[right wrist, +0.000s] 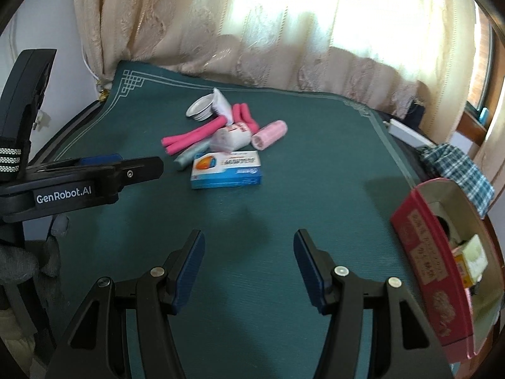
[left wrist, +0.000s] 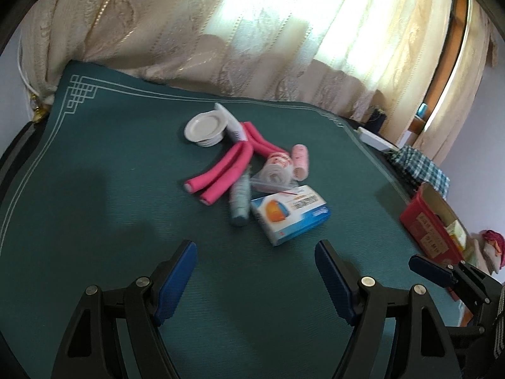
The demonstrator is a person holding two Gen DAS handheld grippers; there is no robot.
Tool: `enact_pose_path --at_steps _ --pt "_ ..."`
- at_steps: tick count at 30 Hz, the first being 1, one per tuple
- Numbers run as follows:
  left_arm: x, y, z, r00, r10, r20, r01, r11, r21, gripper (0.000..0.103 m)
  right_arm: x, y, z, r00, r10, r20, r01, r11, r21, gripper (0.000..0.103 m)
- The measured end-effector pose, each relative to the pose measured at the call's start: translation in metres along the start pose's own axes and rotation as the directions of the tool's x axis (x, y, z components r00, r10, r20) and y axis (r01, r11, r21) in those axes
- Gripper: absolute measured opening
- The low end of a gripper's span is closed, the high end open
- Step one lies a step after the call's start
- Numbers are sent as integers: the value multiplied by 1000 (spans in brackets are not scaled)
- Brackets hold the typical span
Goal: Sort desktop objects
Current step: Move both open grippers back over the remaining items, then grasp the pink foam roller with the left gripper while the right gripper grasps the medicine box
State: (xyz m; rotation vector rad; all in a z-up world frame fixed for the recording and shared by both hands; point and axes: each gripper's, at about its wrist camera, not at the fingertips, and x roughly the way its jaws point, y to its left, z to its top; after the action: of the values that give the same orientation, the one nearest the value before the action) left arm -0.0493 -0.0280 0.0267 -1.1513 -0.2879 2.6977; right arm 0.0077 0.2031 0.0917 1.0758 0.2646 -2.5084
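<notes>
A small heap lies mid-mat: a blue and white box, pink foam rollers, a pale blue tube, a pink roll, a clear bag with a white roll and a white round lid. My left gripper hovers open just short of the box, nothing between its blue pads. My right gripper is open too, empty, nearer the front. In the right wrist view the left gripper reaches in from the left.
A green mat covers the table. A red open carton holding small packs stands at the right edge. Checked cloth lies behind it. Curtains hang along the far edge.
</notes>
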Motion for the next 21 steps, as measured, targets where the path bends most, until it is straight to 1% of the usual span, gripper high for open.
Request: enact_pose_path --at_steps 4,8,11,13,16,21 --pt "9 4 1 1000 2 -17 -2 1000 -5 79 11 -15 5 999 38 -35 -35 997 73 64" --pt "21 2 2 999 -4 -42 4 1000 7 79 17 -28 8 998 45 -48 -39 992 121 65" --pt "30 0 4 998 -4 -57 5 1000 21 79 23 -34 11 996 61 -60 -52 988 146 68" --pt "33 1 8 998 3 -60 -1 1000 30 79 28 -37 13 995 72 -67 -61 986 156 72" --pt "38 7 18 998 33 -51 -31 998 48 79 33 -38 17 993 89 -71 -77 984 163 77" --pt "51 23 42 994 102 -35 -100 993 65 79 43 -36 23 992 99 -78 -85 983 162 78"
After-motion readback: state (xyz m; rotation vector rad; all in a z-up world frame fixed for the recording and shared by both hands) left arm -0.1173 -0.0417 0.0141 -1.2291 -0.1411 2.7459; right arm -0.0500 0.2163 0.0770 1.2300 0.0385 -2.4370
